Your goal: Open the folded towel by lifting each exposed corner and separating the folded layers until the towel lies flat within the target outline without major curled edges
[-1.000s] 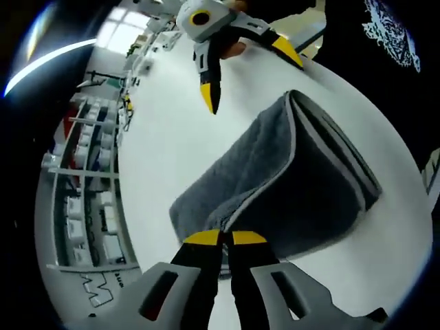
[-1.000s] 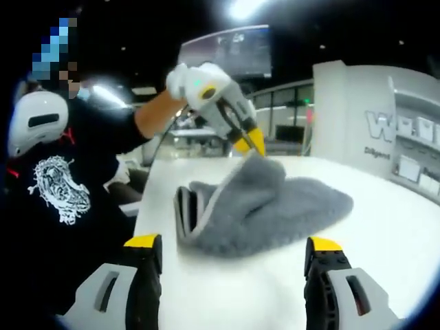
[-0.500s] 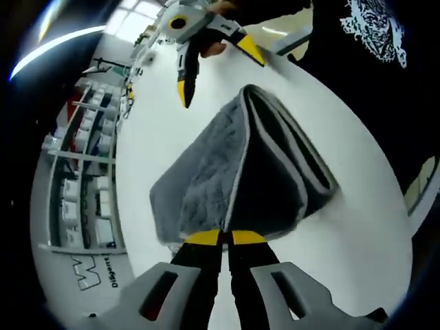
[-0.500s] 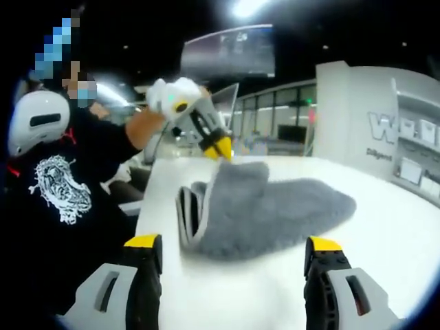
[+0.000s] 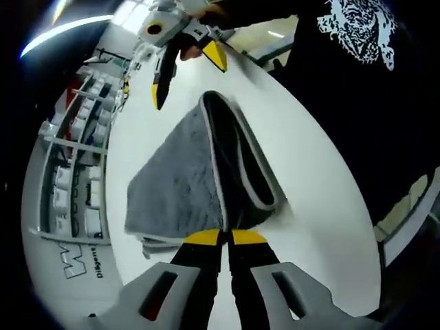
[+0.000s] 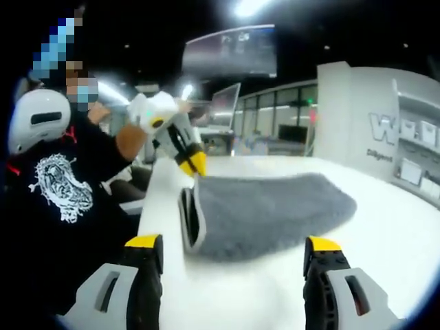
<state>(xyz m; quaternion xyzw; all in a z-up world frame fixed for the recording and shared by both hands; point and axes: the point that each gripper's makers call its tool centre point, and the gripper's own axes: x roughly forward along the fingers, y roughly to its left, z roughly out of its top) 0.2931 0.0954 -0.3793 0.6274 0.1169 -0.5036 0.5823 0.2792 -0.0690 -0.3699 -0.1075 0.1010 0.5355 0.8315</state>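
A grey towel [image 5: 182,182] with a pale hem lies folded on the white table [image 5: 313,185]. My left gripper [image 5: 223,238] is shut on its near hem, where the layers meet. In the right gripper view the same left gripper [image 6: 194,165] pinches the towel [image 6: 275,205] at its left folded edge, low over the table, and the top layer lies nearly flat. The stacked layers show as a dark loop at that edge. My right gripper [image 6: 234,242] is open with nothing between its jaws, short of the towel. It hangs open above the far end of the towel [image 5: 187,77].
A person in a black printed shirt [image 5: 357,41] stands along the table's side [image 6: 48,185]. Shelves with boxes [image 5: 75,158] line the wall beyond the table. A white lettered panel [image 6: 399,130] stands at the right. Bare tabletop [image 6: 385,234] surrounds the towel.
My left gripper has carried the lifted towel layer toward the person and down. The raised hump has flattened. My right gripper has stayed open in place.
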